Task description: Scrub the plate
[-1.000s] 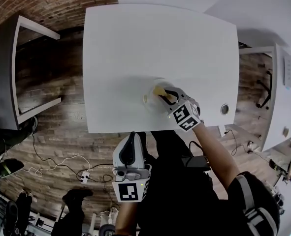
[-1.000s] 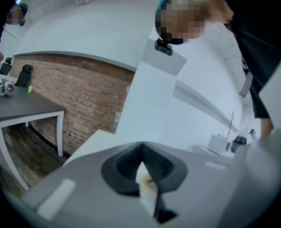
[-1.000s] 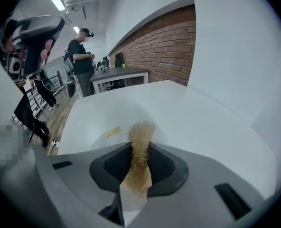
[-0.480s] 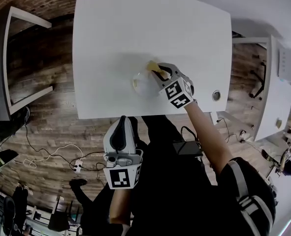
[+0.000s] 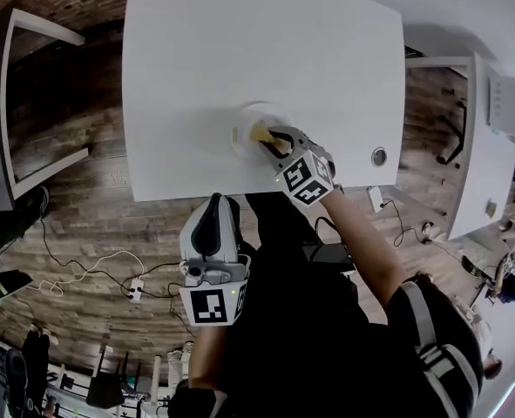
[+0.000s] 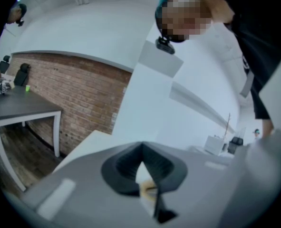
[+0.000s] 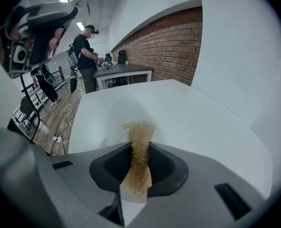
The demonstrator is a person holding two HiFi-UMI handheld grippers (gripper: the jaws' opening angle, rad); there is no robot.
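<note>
On the white table (image 5: 196,59), near its front edge, the plate (image 5: 240,121) is getting scrubbed. The right gripper (image 5: 273,139), clamping the tan scrubber (image 5: 260,132), is sweeping back from one o'clock to centre, so scrubbing is well under way. The left gripper (image 5: 212,225), closed on nothing, is idling at six o'clock.

plate (image 5: 242,125) partly covered by right gripper (image 5: 272,140) and tan scrubber (image 5: 260,132), its rim faint against white table (image 5: 196,50), table's far edge cut off at top, blurred tan speck (image 6: 147,189) behind left gripper (image 6: 141,148), unidentifiable
</note>
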